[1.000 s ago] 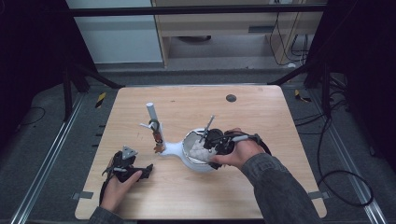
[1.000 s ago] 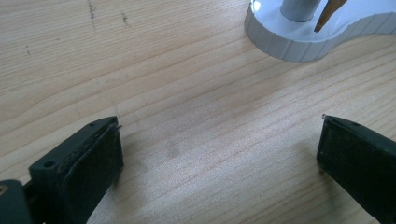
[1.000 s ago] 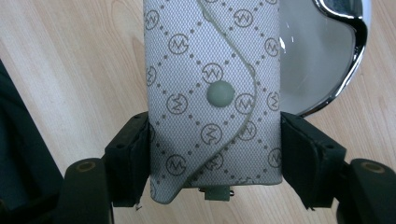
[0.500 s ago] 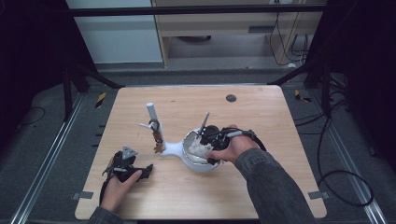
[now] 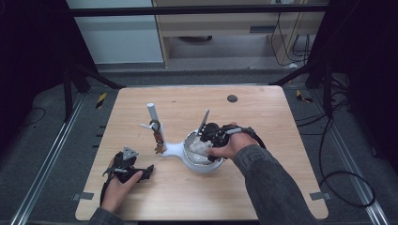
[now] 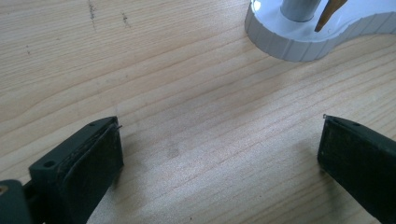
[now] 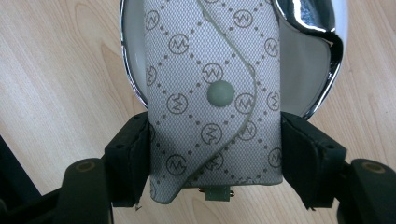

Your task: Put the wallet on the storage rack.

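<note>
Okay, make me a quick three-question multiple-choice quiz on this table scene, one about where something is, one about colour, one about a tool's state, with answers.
1. Where is the patterned pouch?
A. over the chrome-rimmed dish
B. beside the left tool
C. on the floor

2. What colour is the pouch's snap button?
A. red
B. grey-green
C. black

3. How does the left tool stand?
A. shut on the pouch
B. shut on the post
C. open over bare wood

Answers: 1 A, the right tool holds the pouch above the dish. 2 B, the right gripper view shows it close up. 3 C, its jaws stand wide apart with only the table between them.
</note>
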